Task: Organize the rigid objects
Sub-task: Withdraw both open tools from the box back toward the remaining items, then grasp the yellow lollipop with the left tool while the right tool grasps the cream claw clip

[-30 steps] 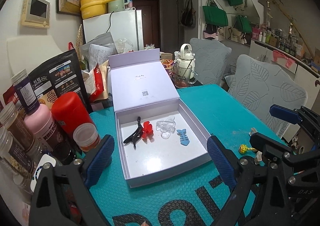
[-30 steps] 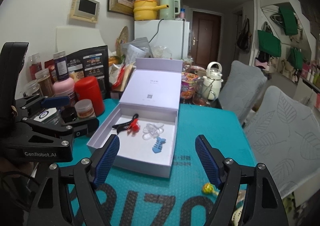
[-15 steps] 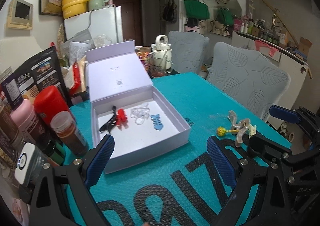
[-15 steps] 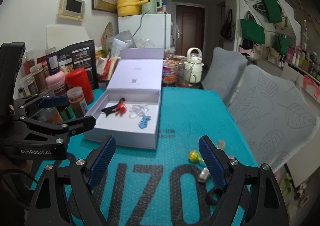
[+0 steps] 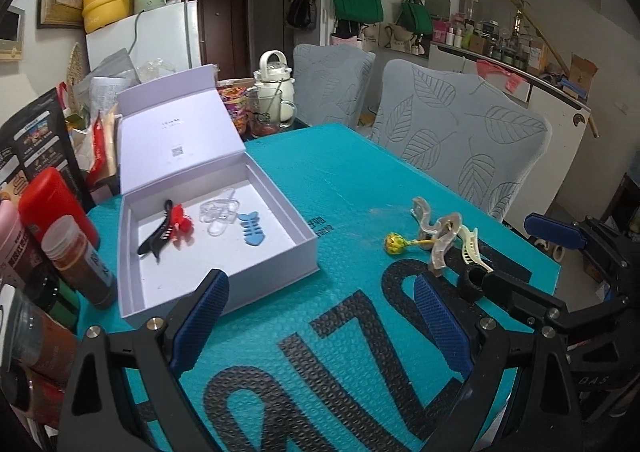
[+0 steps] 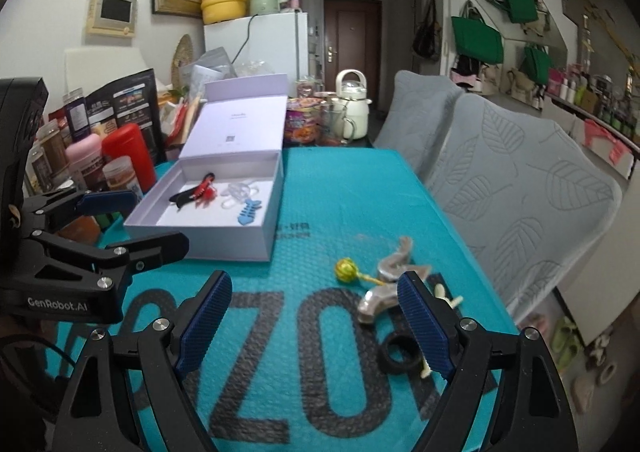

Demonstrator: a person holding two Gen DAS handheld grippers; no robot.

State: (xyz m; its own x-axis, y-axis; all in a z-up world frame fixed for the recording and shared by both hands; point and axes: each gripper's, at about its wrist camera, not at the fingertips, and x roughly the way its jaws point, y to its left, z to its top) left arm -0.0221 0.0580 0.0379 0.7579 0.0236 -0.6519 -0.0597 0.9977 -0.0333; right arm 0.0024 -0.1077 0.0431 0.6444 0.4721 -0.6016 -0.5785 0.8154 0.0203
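An open lilac box (image 5: pixel 280 248) (image 6: pixel 224 240) on the teal mat holds a black clip (image 5: pixel 158 236), a red clip (image 5: pixel 182 218), a clear clip (image 5: pixel 218 212) and a blue fishbone clip (image 5: pixel 252 230) (image 6: pixel 248 212). To its right on the mat lie a yellow ball hair tie (image 5: pixel 394 243) (image 6: pixel 346 269), a beige claw clip (image 5: pixel 442 238) (image 6: pixel 380 298), a cream clip (image 5: pixel 472 248) and a black ring (image 5: pixel 474 284) (image 6: pixel 400 354). My left gripper (image 5: pixel 320 324) is open and empty above the mat. My right gripper (image 6: pixel 314 324) is open and empty, close to the loose clips.
Jars and a red canister (image 5: pixel 52 204) crowd the mat's left edge. A kettle (image 5: pixel 274 92) and glass mug stand behind the box. Two grey leaf-pattern chairs (image 5: pixel 460 144) line the table's right side. The mat's right edge (image 5: pixel 556 272) drops to the floor.
Both grippers have pulled back and swung right, away from the box. The loose clips, hair tie and ring have come fully into view on the right. Both stay open.
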